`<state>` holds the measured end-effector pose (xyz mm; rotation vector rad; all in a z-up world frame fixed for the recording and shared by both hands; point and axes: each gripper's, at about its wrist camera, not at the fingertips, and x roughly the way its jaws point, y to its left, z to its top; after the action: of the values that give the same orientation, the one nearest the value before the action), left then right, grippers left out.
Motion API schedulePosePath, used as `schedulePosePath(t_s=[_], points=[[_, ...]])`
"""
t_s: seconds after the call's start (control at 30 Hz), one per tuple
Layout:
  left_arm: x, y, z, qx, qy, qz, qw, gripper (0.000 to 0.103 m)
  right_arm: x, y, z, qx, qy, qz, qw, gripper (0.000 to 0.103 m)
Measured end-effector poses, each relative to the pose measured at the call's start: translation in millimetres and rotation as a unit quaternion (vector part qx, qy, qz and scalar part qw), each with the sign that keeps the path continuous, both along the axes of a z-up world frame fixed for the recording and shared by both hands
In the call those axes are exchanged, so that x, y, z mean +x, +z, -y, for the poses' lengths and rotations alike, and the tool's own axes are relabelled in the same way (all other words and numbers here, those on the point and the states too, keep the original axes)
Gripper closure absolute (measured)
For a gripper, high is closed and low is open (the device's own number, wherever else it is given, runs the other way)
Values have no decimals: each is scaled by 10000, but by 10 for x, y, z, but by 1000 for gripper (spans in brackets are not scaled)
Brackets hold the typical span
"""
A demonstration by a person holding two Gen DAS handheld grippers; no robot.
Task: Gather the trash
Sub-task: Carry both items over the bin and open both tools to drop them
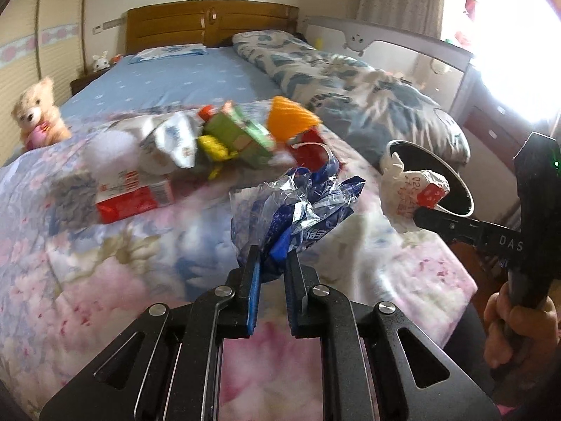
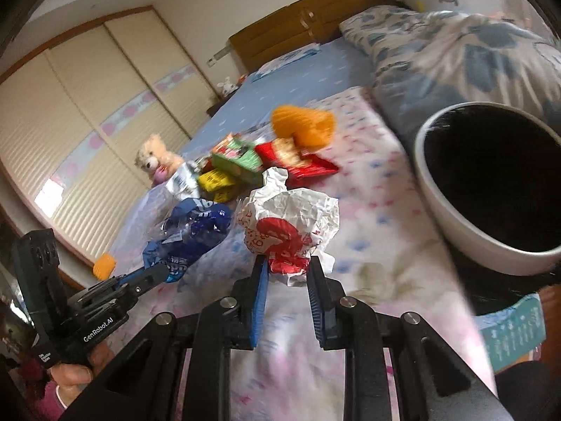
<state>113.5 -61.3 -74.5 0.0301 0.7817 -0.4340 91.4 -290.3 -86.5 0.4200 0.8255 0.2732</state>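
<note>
My left gripper (image 1: 273, 258) is shut on a crumpled blue and clear plastic wrapper (image 1: 298, 207) and holds it above the floral bedspread; the wrapper also shows in the right wrist view (image 2: 189, 235). My right gripper (image 2: 285, 263) is shut on a crumpled white and red paper wrapper (image 2: 287, 221), seen from the side in the left wrist view (image 1: 410, 189), close to the white trash bin with a black liner (image 2: 455, 210). More trash lies further up the bed: a green carton (image 1: 242, 137), a red and white box (image 1: 133, 196), an orange item (image 1: 291, 119).
A teddy bear (image 1: 35, 112) sits at the bed's left edge. A blue-patterned quilt (image 1: 350, 80) is heaped along the right side. The wooden headboard (image 1: 210, 24) stands at the back. A wardrobe (image 2: 70, 122) is to the left. A teal box (image 2: 512, 333) lies under the bin.
</note>
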Motion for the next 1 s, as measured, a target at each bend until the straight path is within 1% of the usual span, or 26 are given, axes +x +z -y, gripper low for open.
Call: schedulePosePath(t_s=[0.37, 0.6, 1.0], points=[[52, 45, 712, 107, -592, 12, 9982, 92, -213, 65, 647, -156, -703, 63, 9974, 81], [141, 75, 1088, 197, -825, 6, 9964, 92, -256, 73, 1051, -259, -1089, 13, 9937, 81], [294, 93, 1685, 405, -1088, 11, 9932, 92, -198, 65, 1528, -451, -1360, -123, 9896, 81]])
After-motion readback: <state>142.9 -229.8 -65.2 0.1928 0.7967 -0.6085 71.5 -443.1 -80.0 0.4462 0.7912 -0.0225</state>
